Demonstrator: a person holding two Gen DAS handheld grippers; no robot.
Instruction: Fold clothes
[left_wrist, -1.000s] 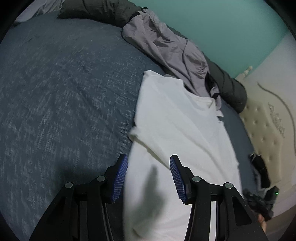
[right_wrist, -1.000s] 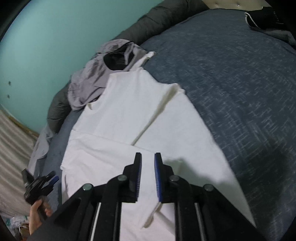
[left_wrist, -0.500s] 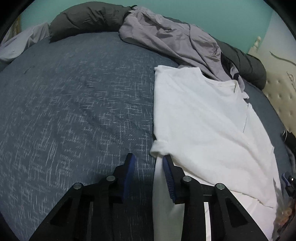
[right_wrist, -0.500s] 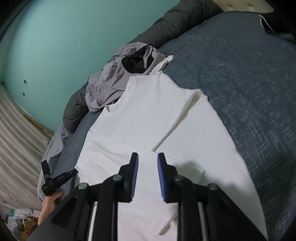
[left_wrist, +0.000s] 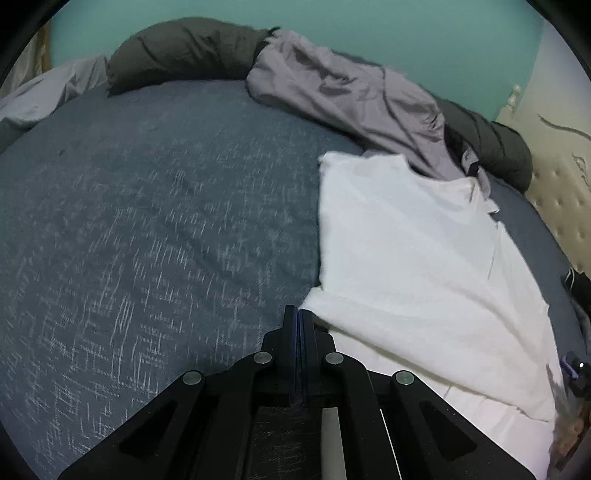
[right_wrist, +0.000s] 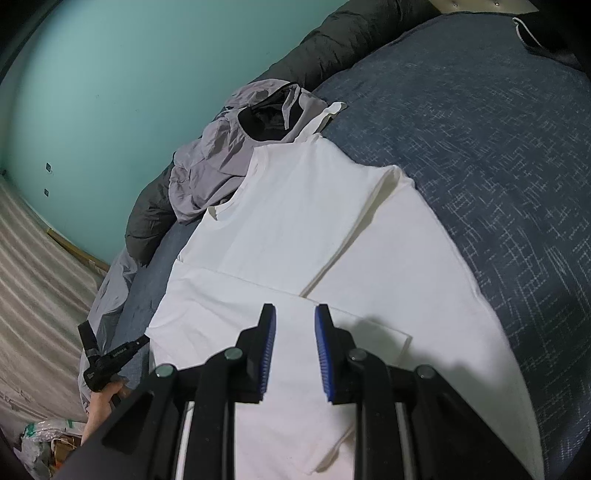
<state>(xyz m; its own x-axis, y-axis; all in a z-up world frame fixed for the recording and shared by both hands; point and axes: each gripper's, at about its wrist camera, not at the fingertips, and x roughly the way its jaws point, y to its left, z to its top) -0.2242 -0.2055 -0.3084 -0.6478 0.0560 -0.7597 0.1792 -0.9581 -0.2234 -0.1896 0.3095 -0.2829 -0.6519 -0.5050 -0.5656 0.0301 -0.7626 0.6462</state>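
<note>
A white T-shirt (left_wrist: 406, 258) (right_wrist: 295, 221) lies flat on the blue bed, collar toward the far wall, with one side folded over its middle. My left gripper (left_wrist: 298, 314) is shut, and the corner of the shirt's sleeve meets its tips. The right wrist view shows the same gripper (right_wrist: 146, 338) in a hand at the shirt's left edge. My right gripper (right_wrist: 294, 314) hovers over the near part of the shirt. Its blue pads (right_wrist: 269, 347) stand a little apart, with flat cloth beneath the gap and nothing pinched.
A crumpled grey garment (left_wrist: 351, 92) (right_wrist: 210, 166) lies beyond the collar, against a dark rolled quilt (left_wrist: 184, 51). The blue bedsheet (left_wrist: 147, 221) spreads wide to the left. A padded headboard (left_wrist: 554, 184) stands at the right, and the floor (right_wrist: 29, 277) drops off beside the bed.
The left jaws went from wide open over the shirt to shut at its sleeve corner, and that view swung left. The right jaws parted slightly.
</note>
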